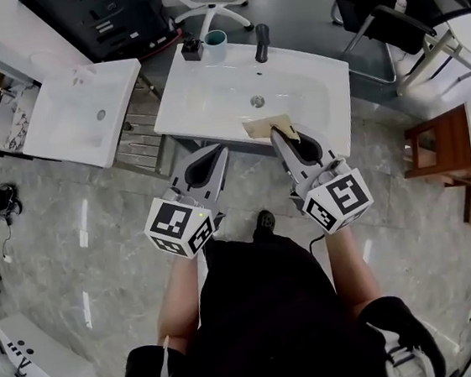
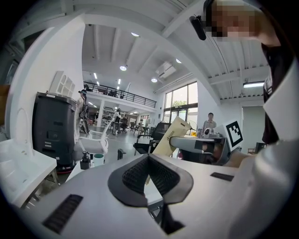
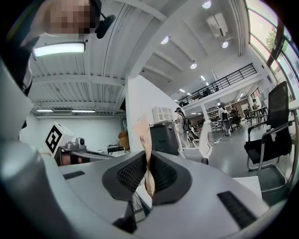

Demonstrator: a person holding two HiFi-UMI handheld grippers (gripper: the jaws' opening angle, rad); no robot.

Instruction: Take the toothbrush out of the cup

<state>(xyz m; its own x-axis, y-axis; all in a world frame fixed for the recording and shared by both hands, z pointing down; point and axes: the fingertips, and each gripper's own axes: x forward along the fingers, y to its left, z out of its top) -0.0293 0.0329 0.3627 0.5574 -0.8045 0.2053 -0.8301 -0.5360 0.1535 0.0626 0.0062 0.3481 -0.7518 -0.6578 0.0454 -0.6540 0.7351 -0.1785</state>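
Toothbrush: not visible from here. Cup (image 1: 216,44) on sink's (image 1: 208,93) far rim, well beyond both grippers. Right gripper (image 1: 279,133) clamped on tan sheet (image 1: 262,126); left gripper (image 1: 215,153) closed, empty. Best reached with left, opened first.

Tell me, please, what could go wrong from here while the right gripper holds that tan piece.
The right gripper pinches the thin tan piece near one end above the sink; it could slip out into the basin. Reaching for the cup at the back edge might knock the small dark bottle right beside it.
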